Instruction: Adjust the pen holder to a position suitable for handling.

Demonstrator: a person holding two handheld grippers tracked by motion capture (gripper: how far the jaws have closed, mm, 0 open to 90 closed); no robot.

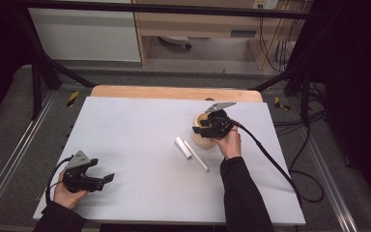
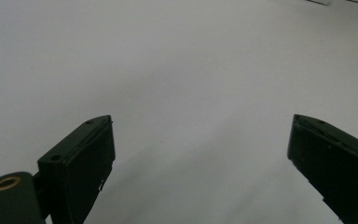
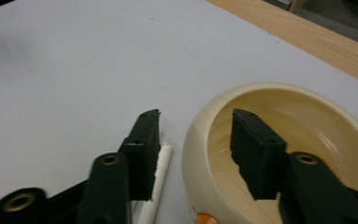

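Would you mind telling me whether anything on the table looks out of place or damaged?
Nothing stands out. The cream bowl sits upright and looks intact, with the right tongs straddling its rim, one jaw inside. Two white sticks lie loose beside it. The left tongs hang open over the bare sheet.

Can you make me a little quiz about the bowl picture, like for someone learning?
1. True or false: the right gripper has one jaw inside the cream bowl and one outside.
2. Which lies nearer the bowl: A, the white tube, or B, the left gripper?
3. What do the left gripper's jaws have between them?

Key: 1 true. 2 A. 3 nothing, just the bare white table.
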